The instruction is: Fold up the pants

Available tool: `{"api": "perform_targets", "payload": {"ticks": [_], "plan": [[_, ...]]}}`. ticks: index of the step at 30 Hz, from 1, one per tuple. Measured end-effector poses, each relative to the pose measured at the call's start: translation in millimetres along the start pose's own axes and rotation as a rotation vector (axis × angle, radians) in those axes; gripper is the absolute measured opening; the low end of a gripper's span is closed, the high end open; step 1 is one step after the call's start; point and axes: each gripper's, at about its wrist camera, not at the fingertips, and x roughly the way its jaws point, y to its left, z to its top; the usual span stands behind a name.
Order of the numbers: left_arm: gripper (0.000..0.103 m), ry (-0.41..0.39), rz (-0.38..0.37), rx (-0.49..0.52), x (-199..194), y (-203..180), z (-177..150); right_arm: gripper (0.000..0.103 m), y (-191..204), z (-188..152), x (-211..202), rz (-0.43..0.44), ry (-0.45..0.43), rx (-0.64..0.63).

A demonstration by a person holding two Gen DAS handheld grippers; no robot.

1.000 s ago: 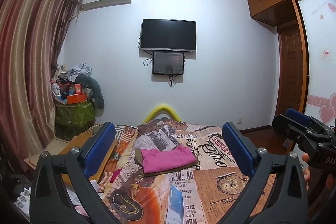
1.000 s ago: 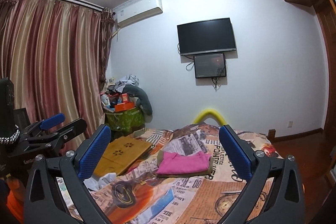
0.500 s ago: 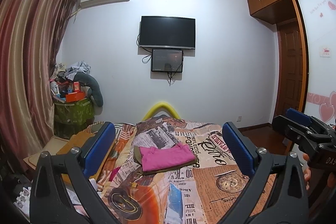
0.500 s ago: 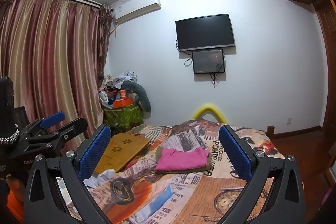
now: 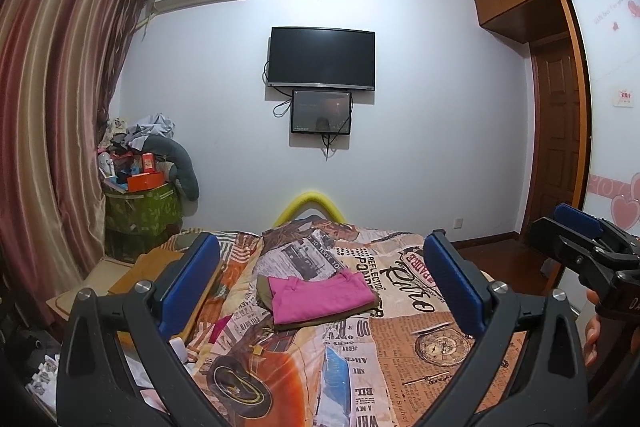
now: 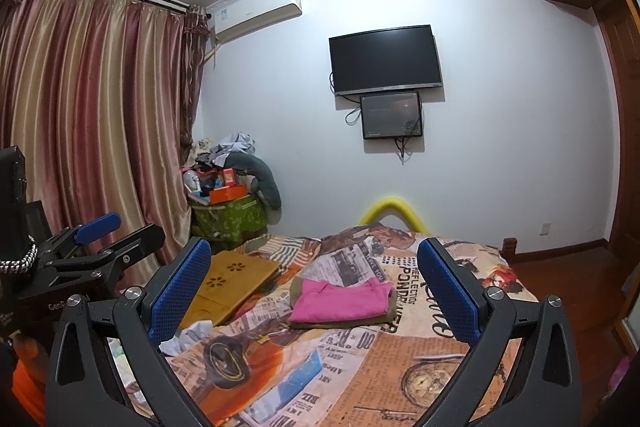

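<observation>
A folded pink garment (image 5: 320, 293) (image 6: 342, 301) lies on an olive folded garment (image 5: 264, 287) (image 6: 298, 287) in the middle of the bed (image 5: 400, 347) (image 6: 400, 347), which has a newspaper-print cover. Whether either is pants I cannot tell. My left gripper (image 5: 319, 238) hangs open above the near part of the bed, well short of the pile, with nothing between its blue pads. My right gripper (image 6: 313, 245) is open and empty too, at a similar distance. Each gripper shows in the other's view, the right (image 5: 580, 239) and the left (image 6: 100, 247).
A wooden lap table (image 6: 232, 279) lies on the bed's left side, with crumpled white cloth (image 6: 188, 335) near it. A green hamper (image 5: 140, 207) piled with clutter stands by the curtain (image 5: 48, 147). A yellow foam arch (image 5: 308, 201) marks the far bed end. Wardrobe doors (image 5: 608, 107) line the right.
Both views have drifted a little, so the bed and wall sit slightly higher in frame. The jaws stay open and the folded pile has not moved.
</observation>
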Motion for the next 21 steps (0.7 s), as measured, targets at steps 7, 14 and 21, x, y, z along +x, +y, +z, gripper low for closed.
{"api": "perform_targets", "payload": {"ticks": [7,14,21], "plan": [[0.103,0.0,-0.014,0.006,0.2,-0.3,-0.6,0.103,-0.2,1.0,-0.4,-0.009,0.0,-0.002],[0.103,0.006,-0.033,0.009,1.1,-0.4,-1.2,0.103,-1.2,-0.7,1.2,-0.015,0.006,0.004],[0.103,0.016,-0.041,0.003,4.5,1.2,-2.6,0.103,-2.9,-1.1,2.7,-0.016,0.014,0.007]]}}
